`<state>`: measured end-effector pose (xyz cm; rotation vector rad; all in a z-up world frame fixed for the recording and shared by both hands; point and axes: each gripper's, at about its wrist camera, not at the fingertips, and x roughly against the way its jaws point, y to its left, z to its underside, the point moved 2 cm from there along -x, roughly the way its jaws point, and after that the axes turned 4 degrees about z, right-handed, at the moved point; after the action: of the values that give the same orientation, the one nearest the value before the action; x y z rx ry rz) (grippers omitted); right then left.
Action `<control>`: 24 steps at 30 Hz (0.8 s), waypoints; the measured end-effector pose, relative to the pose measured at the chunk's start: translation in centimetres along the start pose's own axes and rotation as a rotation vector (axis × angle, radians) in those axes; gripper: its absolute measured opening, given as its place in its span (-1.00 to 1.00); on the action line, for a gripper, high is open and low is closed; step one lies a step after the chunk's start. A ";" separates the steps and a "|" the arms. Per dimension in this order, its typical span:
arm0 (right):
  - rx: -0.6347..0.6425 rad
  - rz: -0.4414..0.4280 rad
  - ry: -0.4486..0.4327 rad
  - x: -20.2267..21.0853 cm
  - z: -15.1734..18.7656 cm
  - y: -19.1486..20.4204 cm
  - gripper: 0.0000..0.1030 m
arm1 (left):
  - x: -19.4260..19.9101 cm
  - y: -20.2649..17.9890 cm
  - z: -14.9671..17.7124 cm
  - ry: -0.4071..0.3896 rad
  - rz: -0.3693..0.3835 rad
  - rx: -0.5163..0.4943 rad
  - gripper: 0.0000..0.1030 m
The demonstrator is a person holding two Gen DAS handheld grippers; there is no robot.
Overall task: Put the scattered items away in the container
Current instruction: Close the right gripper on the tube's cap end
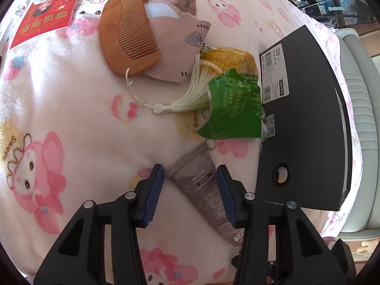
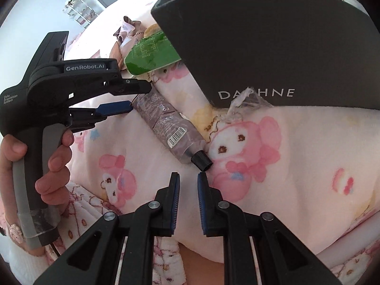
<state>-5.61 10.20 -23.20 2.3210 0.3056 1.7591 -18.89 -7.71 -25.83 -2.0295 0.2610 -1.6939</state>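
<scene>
In the left wrist view, the left gripper stands wide open over the crimped end of a grey cream tube, its blue pads on either side of the tube and apart from it; it holds nothing. The tube's capped end is hidden behind the right-hand finger. Just beyond the tube lies a green packet, partly covering a vacuum-packed corn cob, so only the cob's top shows. Beyond that, a cream tassel runs from a wooden comb that lies on a beige face mask; more patterned fabric behind it is bunched and hard to make out. A red card lies farthest from the tube, its print too distorted to read. Beside the tube, touching the packet's edge, sits the black shoebox; its interior cannot be seen from here. Everything rests on a pink cartoon-print fleece blanket. A pale cushioned chair and glass shelving show past the box.

In the right wrist view, the right gripper hovers just short of the tube's black cap, jaws slightly parted and empty. The left gripper's fingertips flank the far end of the tube, a hand on its handle. The box looms above the tube, "DAPHNE" partly masked by crumpled clear tape. White walls, a grey cabinet and a blurred shelf rack stand behind.
</scene>
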 end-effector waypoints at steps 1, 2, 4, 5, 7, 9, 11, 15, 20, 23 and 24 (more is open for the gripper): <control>-0.008 0.002 -0.001 0.1 -0.1 -0.1 -0.76 | 0.0 -0.2 0.1 0.002 -0.003 -0.006 -0.12; -0.016 0.004 -0.004 0.2 -0.2 -0.3 -0.76 | 0.1 -0.3 0.2 0.004 -0.002 -0.010 -0.12; -0.031 0.013 -0.011 0.5 -0.3 -0.6 -0.76 | 0.3 -0.5 0.7 0.015 0.010 -0.009 -0.13; -0.039 0.021 -0.015 0.7 -0.3 -0.8 -0.76 | 0.5 -0.5 1.1 0.025 0.015 -0.007 -0.13; -0.057 0.028 -0.028 1.2 -0.4 -1.4 -0.75 | 1.1 -0.9 2.4 0.039 0.032 -0.017 -0.13; -0.073 0.028 -0.038 1.4 -0.9 -1.9 -0.75 | 1.5 -1.4 3.7 0.042 0.062 -0.033 -0.12; -0.092 0.036 -0.051 1.7 -1.2 -2.4 -0.75 | 1.5 -1.6 4.3 0.045 0.073 -0.035 -0.11; -0.139 0.032 -0.045 1.6 -1.5 -2.9 -0.75 | 1.3 -0.4 2.8 0.008 0.078 0.054 -0.11; -0.150 0.002 0.011 -0.9 -1.9 -3.9 -0.60 | -0.1 -0.9 2.5 0.057 0.062 0.043 -0.11; -0.182 -0.011 0.003 -0.8 -2.3 -4.2 -0.57 | 0.2 -2.1 3.3 0.059 0.032 -0.020 -0.10; -0.184 -0.011 -0.003 -0.6 -2.5 -4.3 -0.57 | 0.4 -2.3 3.6 0.067 0.032 -0.028 -0.08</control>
<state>-8.35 14.20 -24.32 2.1885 0.1493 1.7014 -15.67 -5.00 -24.83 -1.9800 0.3399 -1.7504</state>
